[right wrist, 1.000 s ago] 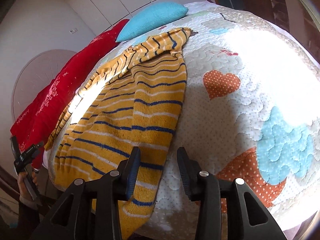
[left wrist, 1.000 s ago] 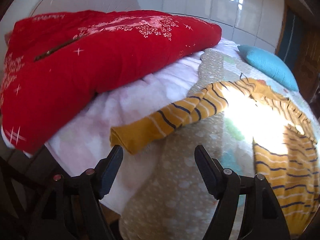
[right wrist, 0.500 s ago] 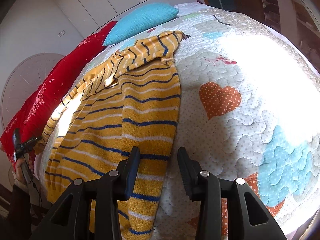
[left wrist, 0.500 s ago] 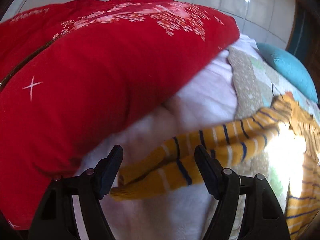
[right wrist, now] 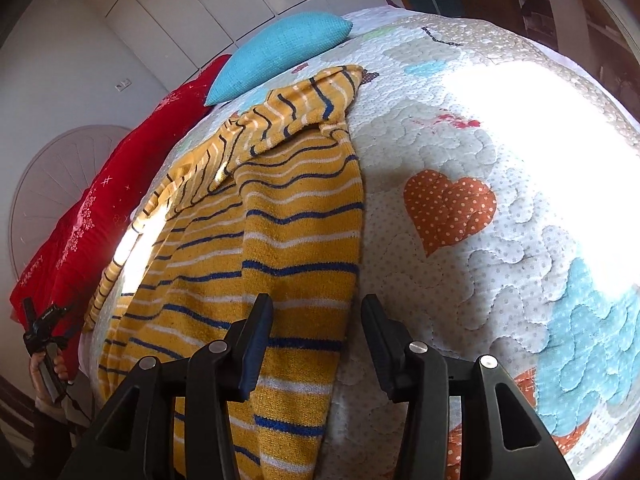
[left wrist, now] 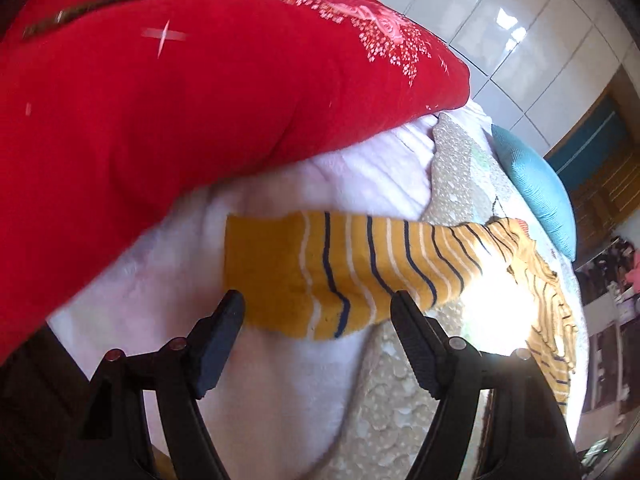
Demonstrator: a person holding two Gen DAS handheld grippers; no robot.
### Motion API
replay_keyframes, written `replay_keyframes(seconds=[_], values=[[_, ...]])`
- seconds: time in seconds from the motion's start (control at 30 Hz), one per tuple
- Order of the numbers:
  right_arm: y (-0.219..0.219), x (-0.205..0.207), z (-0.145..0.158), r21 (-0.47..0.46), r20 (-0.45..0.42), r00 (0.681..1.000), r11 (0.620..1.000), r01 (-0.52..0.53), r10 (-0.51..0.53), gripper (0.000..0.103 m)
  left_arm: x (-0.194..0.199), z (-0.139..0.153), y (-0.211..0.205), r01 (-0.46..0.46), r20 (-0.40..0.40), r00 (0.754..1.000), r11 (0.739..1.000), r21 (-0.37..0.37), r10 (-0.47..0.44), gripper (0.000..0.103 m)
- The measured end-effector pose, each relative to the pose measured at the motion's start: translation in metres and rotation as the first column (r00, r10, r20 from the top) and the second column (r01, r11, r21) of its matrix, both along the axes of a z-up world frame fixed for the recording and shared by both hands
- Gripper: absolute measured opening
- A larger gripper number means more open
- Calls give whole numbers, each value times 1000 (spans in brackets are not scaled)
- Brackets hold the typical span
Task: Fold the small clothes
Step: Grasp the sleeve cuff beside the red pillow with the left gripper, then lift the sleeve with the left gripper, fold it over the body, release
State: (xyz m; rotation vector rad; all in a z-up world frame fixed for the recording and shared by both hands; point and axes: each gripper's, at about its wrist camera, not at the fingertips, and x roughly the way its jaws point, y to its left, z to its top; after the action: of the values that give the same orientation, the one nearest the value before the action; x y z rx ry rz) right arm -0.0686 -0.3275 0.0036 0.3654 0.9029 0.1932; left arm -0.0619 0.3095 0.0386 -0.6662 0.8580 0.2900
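Observation:
A small mustard-yellow sweater with navy and white stripes (right wrist: 280,240) lies spread on the quilted bed, one sleeve folded over near its top. Its other sleeve (left wrist: 332,276) stretches out onto a white blanket in the left wrist view. My left gripper (left wrist: 318,312) is open, its fingertips on either side of the sleeve's cuff end, just short of it. My right gripper (right wrist: 316,320) is open at the sweater's lower right edge, over the hem. The left gripper also shows small at the far left of the right wrist view (right wrist: 42,324).
A big red pillow (left wrist: 180,112) lies close above the sleeve on the white blanket (left wrist: 280,380). A turquoise cushion (right wrist: 276,52) sits past the sweater's top. The patchwork quilt (right wrist: 480,240) extends to the right, sunlit. White wardrobe doors stand behind.
My left gripper has moved in to the sleeve's cuff, which now lies flat between its fingertips. My right gripper has moved closer to the sweater's hem edge.

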Motion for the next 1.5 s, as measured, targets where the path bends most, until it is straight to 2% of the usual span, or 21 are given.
replay_keyframes(seconds=[0.07,0.13,0.3,0.37,0.4,0.43,0.47,0.5,0.57,0.67,0.77,0.87,0.93,1.03,1.17,1.2,1.23,1.33,1.37,1.43,1.5], values=[[-2,0,-2,12,1,1000,1000,4,-4,50,-9,-15,1,-7,13,1000,991,-130,9,74],[-2,0,-2,13,5,1000,1000,4,-4,51,-11,-30,4,-20,11,1000,978,-207,23,74],[-1,-1,-2,16,20,1000,1000,4,-4,54,9,-37,6,-54,33,997,973,-225,63,75],[-1,-1,-3,16,26,1000,1000,5,-6,54,18,-37,7,-83,35,995,976,-202,91,75],[-1,-1,-4,17,28,1000,1000,6,-6,54,23,-35,5,-89,23,995,980,-176,94,71],[-2,0,-4,18,31,1000,1000,6,-7,54,27,-31,2,-93,7,995,985,-143,95,43],[-2,1,-4,17,31,999,1000,6,-6,54,33,-26,-2,-85,-14,996,990,-110,84,23],[-2,2,-4,14,32,999,1000,4,-4,54,40,-21,-6,-64,-20,998,993,-101,62,10],[-3,4,-3,10,37,999,1000,1,-2,54,45,1,-15,-56,16,998,996,-73,57,10],[-6,3,-1,35,50,999,999,5,-6,54,65,45,-41,-3,92,996,999,-35,6,10],[-9,-5,0,73,69,998,997,-8,2,54,102,88,-88,93,165,982,995,-28,-87,9],[-12,-16,4,81,90,996,997,-21,13,54,146,122,-160,237,229,947,971,-24,-225,10],[-17,-23,7,85,106,994,996,-16,7,54,169,136,-220,353,258,906,935,-26,-335,10],[-34,-33,11,106,124,992,994,10,-23,54,199,132,-317,516,249,834,856,-38,-492,10],[-62,-42,9,133,118,989,989,70,-86,54,212,94,-422,658,175,747,751,-54,-641,13],[-68,-45,8,135,114,988,987,84,-100,54,213,80,-439,674,142,736,736,-63,-662,21],[-73,-48,7,136,111,988,986,94,-110,54,216,68,-451,684,115,729,725,-78,-675,33],[-82,-56,10,127,120,987,987,96,-111,56,199,48,-458,705,100,709,697,-129,-698,50],[-83,-58,11,115,126,986,989,95,-110,57,192,47,-454,712,104,702,689,-136,-705,52],[-82,-59,14,96,130,986,991,94,-106,58,179,52,-437,725,127,688,674,-141,-714,66],[-80,-55,16,90,128,987,992,85,-96,58,157,63,-410,723,149,690,682,-109,-708,73]])
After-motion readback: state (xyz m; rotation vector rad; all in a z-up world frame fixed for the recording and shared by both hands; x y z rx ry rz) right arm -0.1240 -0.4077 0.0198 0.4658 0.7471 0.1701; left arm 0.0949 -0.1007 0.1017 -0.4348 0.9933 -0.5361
